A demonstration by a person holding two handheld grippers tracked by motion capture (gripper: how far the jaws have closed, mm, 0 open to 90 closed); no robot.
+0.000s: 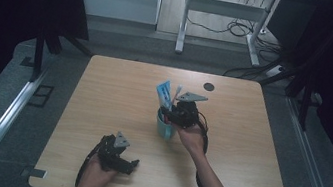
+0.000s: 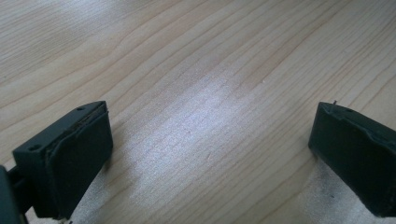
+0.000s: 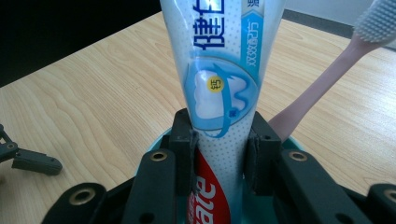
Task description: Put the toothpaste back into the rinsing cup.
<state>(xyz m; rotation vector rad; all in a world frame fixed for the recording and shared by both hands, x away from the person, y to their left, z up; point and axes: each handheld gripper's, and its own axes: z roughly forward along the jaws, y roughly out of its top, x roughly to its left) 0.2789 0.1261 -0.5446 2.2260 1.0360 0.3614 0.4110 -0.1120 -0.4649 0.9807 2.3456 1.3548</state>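
The right gripper (image 3: 218,154) is clamped on a toothpaste tube (image 3: 223,70), its pads pressing both sides of the tube just above a teal cup (image 1: 165,127); the tube stands upright in the cup, near the middle of the wooden surface (image 1: 103,93); a pink toothbrush (image 3: 322,84) leans in the same cup beside it; the left gripper (image 2: 210,154) rests low over bare wood near the front edge, jaws wide apart with nothing between them.

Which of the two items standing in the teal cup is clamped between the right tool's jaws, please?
The toothpaste tube, white and blue with red print lower down. The right tool grips it on both sides, while the pink toothbrush leans free beside it in the teal cup.
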